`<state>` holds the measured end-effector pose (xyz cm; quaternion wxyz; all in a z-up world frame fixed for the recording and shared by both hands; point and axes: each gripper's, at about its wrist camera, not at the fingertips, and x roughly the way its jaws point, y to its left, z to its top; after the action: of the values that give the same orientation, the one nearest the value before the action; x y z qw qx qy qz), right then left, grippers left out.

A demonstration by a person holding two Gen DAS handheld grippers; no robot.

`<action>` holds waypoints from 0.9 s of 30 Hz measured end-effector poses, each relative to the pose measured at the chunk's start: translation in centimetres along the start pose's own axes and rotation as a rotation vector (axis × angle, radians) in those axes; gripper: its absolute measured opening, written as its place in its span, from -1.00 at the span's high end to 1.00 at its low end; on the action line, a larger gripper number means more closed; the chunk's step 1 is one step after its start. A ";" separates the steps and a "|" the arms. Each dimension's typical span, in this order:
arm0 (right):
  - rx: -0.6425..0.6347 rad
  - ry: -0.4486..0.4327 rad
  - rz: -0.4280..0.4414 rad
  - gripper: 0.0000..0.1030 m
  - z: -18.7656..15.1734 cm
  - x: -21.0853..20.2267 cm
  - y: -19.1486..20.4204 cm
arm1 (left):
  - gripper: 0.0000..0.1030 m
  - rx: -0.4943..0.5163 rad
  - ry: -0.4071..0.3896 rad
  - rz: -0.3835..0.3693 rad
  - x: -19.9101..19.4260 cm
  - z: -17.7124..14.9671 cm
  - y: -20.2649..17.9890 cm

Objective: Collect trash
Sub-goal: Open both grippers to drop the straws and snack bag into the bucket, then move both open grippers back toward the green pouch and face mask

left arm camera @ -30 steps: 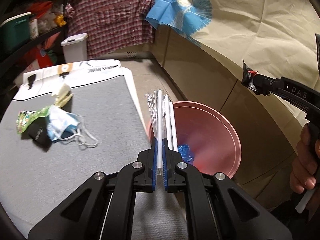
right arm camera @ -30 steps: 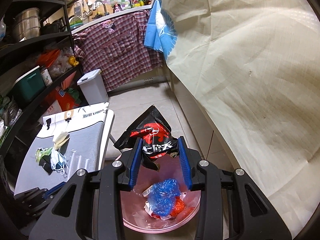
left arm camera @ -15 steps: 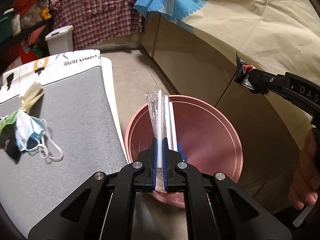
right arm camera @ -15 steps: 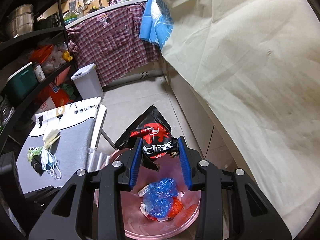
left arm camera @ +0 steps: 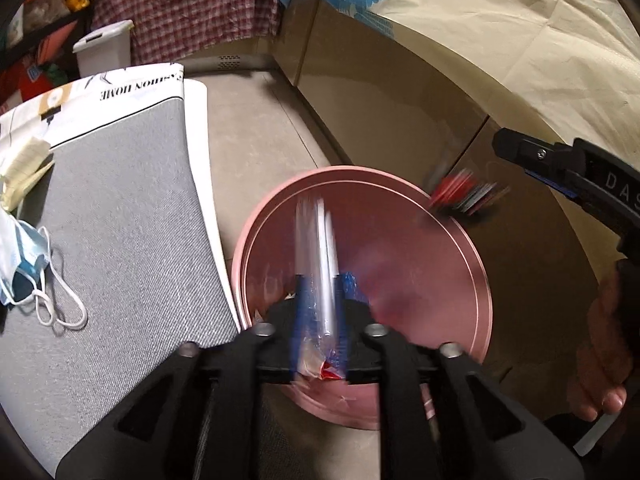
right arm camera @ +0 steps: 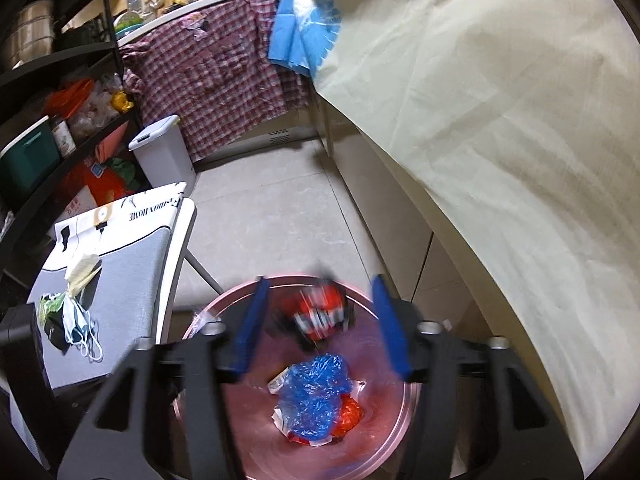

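Observation:
A pink bin (left arm camera: 476,276) stands on the floor beside the grey table (left arm camera: 132,216); it also shows in the right wrist view (right arm camera: 396,436). My left gripper (left arm camera: 320,300) is over the bin with its jaws parted, and the clear packet of white straws (left arm camera: 320,248) is blurred and slipping down between them. My right gripper (right arm camera: 320,316) is open above the bin. The black and red snack wrapper (right arm camera: 320,314) falls free between its fingers, blurred; it also shows in the left wrist view (left arm camera: 460,194). Blue plastic (right arm camera: 316,396) and other trash lie in the bin.
On the table lie a blue face mask (left arm camera: 24,256), a cream paper scrap (left arm camera: 24,168) and a green wrapper (right arm camera: 50,302). A white lidded bin (right arm camera: 164,156) stands at the back. A cream sheet (right arm camera: 500,140) covers the cabinets on the right.
Both grippers have opened over the bin. The snack wrapper has left the right gripper and is dropping. The straw packet has come loose in the left gripper and is sliding down.

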<state>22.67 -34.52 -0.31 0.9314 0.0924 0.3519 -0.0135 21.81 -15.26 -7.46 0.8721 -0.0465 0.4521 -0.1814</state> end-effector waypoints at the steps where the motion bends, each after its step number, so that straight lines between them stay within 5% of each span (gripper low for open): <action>1: -0.001 0.002 -0.002 -0.09 0.0 0.1 0.0 | 0.54 0.002 -0.003 0.001 -0.2 -0.1 0.0; 20: -0.041 -0.071 0.053 -0.03 -0.8 -5.2 1.8 | 0.54 -0.055 -0.144 0.133 -14.4 -2.3 7.1; 27: -0.050 -0.113 0.132 0.22 -1.3 -9.1 3.5 | 0.54 -0.063 -0.166 0.220 -20.1 -3.1 12.1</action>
<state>15.31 -31.24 5.27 0.9506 0.0913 0.2920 0.0516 12.04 3.51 3.27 0.9191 -0.0388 0.3865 -0.0659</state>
